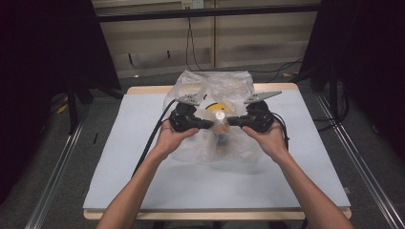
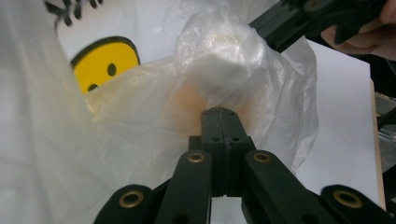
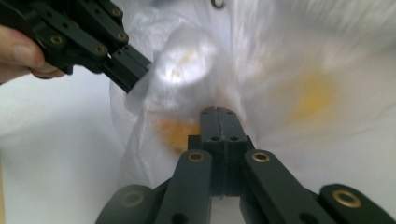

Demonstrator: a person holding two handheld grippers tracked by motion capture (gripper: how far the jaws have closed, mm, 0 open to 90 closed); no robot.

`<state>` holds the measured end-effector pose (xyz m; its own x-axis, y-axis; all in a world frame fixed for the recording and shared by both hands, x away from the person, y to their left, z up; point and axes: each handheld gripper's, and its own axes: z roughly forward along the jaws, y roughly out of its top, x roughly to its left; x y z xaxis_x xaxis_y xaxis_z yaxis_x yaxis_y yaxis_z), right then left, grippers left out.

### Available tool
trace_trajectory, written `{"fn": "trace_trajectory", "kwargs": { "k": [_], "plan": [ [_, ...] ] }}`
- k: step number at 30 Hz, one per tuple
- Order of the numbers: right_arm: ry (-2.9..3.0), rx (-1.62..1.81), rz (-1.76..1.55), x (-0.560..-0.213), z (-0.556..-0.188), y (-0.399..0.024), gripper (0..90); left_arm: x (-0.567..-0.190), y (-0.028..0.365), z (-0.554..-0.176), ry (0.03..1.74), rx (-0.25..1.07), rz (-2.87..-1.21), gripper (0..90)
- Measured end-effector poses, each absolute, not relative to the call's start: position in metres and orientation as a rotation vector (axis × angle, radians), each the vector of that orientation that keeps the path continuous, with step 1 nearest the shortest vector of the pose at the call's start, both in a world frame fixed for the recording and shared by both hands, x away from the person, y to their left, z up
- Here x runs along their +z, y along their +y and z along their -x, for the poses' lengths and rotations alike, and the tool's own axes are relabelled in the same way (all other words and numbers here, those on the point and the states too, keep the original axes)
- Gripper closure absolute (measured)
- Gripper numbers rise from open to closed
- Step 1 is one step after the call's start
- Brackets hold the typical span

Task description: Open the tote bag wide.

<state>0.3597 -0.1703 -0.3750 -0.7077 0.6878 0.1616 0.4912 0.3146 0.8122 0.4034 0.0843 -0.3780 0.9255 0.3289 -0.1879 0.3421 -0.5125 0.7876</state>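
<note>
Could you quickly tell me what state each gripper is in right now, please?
Left gripper: shut on the plastic bag.
Right gripper: shut on the plastic bag.

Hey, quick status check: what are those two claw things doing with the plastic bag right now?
Left gripper shut on bag. Right gripper shut on bag, facing it. Something orange inside, unclear. Nothing in the way.

A lab recording booth: black curtains, metal floor rails, bare table.
</note>
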Motion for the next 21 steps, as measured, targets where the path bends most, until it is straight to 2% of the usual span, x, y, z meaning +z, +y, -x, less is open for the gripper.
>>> {"fn": "trace_trajectory", "kwargs": {
  "k": [7, 21],
  "plan": [
    [2.378, 1.36, -1.109, -0.392, -0.353, -0.177, 90.0, -0.389, 0.091, -0.402, 0.484, -0.05, -2.124, 90.0],
    [2.48, 1.275, -1.147, -0.433, -0.35, -0.177, 90.0, -0.427, 0.091, -0.407, 0.538, -0.075, -2.216, 90.0]
  ]
}}
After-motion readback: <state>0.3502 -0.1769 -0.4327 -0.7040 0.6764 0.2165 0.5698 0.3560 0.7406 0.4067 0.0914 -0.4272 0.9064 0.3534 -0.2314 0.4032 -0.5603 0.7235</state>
